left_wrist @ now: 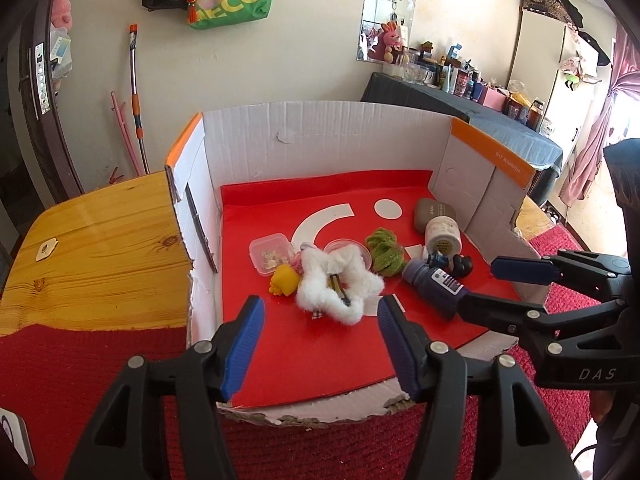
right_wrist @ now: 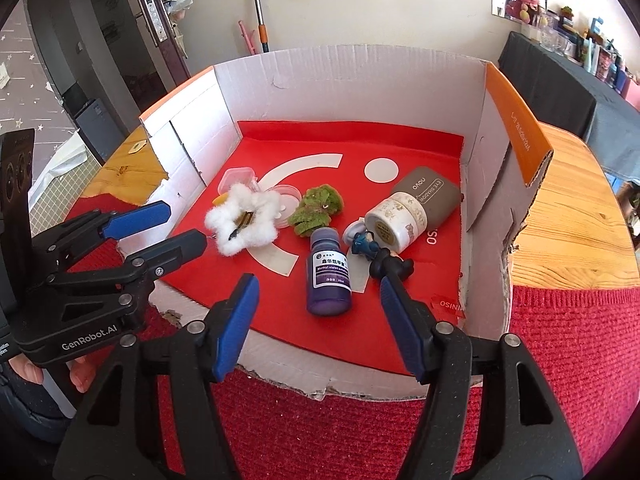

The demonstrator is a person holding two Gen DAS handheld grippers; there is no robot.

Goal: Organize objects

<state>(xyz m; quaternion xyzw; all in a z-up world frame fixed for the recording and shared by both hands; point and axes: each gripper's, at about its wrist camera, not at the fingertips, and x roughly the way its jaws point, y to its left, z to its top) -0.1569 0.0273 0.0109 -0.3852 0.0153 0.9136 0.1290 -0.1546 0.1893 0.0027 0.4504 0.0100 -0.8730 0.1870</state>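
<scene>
Both grippers, left (left_wrist: 320, 314) and right (right_wrist: 318, 294), are hanging open and empty; one purple bottle (right_wrist: 329, 280) is lying between the right's fingers.

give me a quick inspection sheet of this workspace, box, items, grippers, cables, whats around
surface: open cardboard box with a red liner, on a wooden table with red cloth.
job's things: all lying in the box: purple bottle on its side, white fluffy hair clip, green scrunchie, white jar tipped over, grey eyeshadow case, clear plastic box, yellow toy.
clutter: small dark figurines beside the jar.
grippers: left gripper and right gripper both open, holding nothing.
cables: nothing seen.
surroundings: mirror, crowded side table, mop, door.
</scene>
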